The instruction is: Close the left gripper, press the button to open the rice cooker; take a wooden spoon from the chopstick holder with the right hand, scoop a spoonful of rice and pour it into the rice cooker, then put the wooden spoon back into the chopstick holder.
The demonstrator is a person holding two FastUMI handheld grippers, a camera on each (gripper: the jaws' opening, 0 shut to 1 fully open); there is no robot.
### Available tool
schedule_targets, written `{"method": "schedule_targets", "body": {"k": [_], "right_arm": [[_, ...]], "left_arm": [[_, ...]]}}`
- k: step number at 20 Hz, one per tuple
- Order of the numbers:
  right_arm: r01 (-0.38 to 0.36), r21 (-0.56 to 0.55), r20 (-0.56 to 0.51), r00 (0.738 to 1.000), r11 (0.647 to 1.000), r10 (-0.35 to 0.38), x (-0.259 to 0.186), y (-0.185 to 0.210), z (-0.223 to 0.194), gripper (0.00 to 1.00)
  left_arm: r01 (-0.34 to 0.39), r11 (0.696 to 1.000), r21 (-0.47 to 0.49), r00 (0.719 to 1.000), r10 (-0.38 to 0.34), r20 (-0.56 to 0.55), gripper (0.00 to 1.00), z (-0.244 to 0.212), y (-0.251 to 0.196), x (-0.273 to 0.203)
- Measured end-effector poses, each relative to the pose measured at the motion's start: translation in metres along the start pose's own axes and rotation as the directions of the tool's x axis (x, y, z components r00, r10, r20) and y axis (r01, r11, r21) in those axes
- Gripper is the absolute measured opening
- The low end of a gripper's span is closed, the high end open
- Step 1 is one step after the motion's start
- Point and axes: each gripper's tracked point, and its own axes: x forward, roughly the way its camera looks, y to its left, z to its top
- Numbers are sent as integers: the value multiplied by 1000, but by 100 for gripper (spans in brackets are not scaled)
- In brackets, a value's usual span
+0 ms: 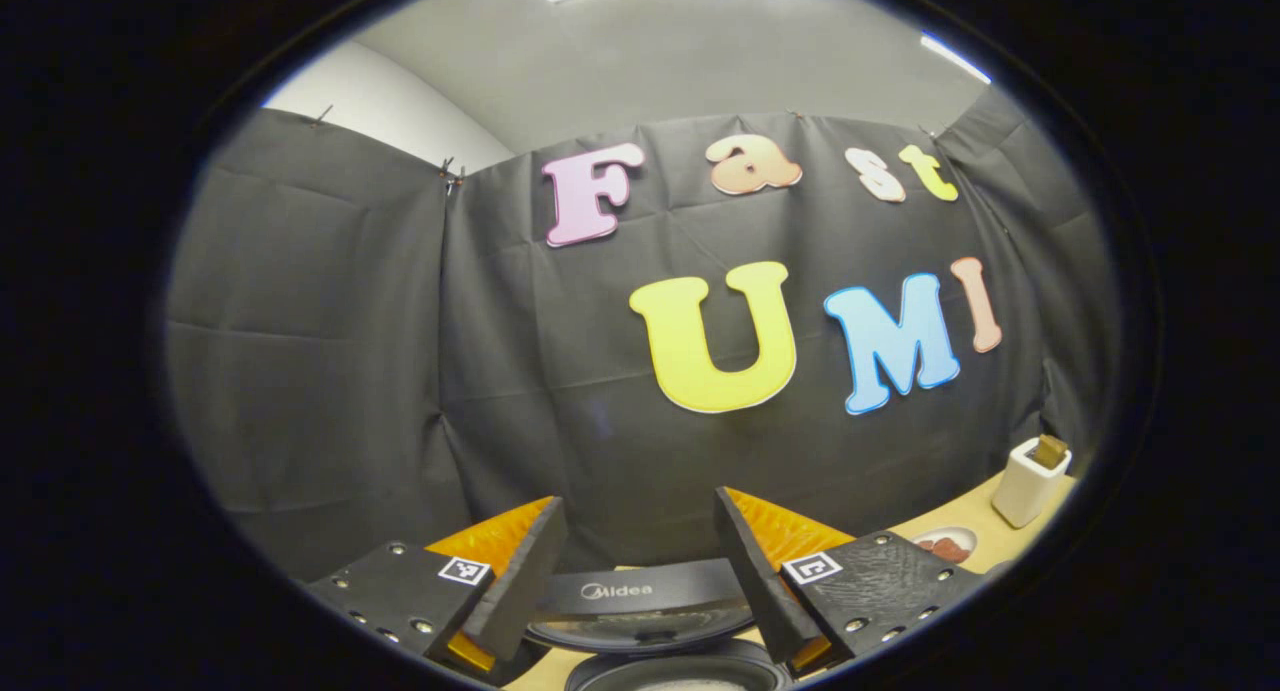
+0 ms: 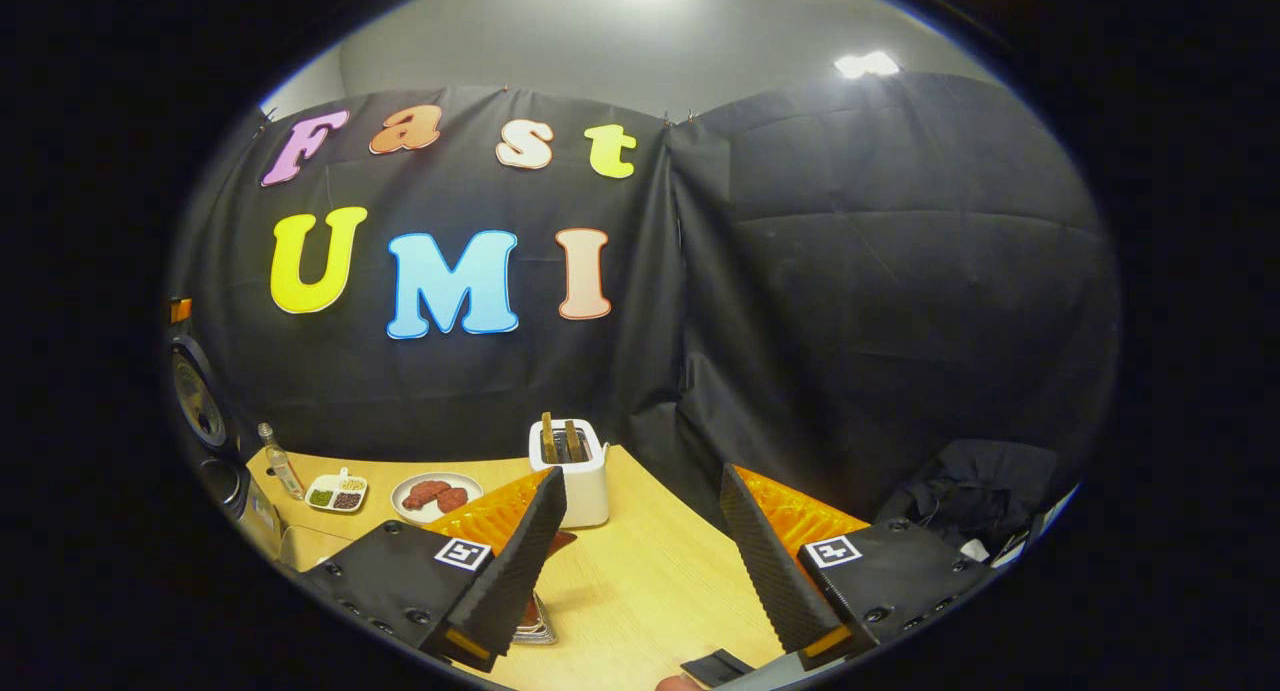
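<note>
Between spread fingers, rice cooker (image 1: pixel 650 621) lid-up.

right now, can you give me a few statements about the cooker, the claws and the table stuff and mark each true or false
1. The rice cooker's lid stands open. True.
2. The left claw is shut on the lid. False: its fingers stand apart with the lid behind the gap, nothing between them.
3. The right claw holds a wooden spoon. False: it is open and holds nothing.
4. Two wooden handles stick up out of the white chopstick holder. True.
5. The round plate on the table is bare. False: reddish-brown pieces of food lie on it.
6. A small glass bottle stands upright near the table's far left corner. True.
</note>
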Motion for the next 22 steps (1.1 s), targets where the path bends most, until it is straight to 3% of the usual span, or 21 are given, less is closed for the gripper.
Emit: {"method": "schedule_targets", "body": {"k": [6,7,8,9,22], "right_arm": [[-2,-21,-3,1000,1000,2,-6,10,-3,98],[-7,-28,-3,1000,1000,7,-7,11,-2,98],[-13,-32,-1,1000,999,13,-6,12,-1,93],[-21,-33,1,1000,999,21,-6,14,0,98],[-169,-1,-25,985,986,169,6,17,-14,99]], "left_arm": [[-1,996,-89,994,-9,-109,89,-48,0,18],[3,995,-97,995,-12,-94,93,-44,-1,16],[-1,994,-106,995,-9,-100,94,-45,-1,14],[-5,994,-110,995,-7,-102,92,-47,-2,10],[-42,992,-120,986,22,-166,92,-81,-14,-78]]}}
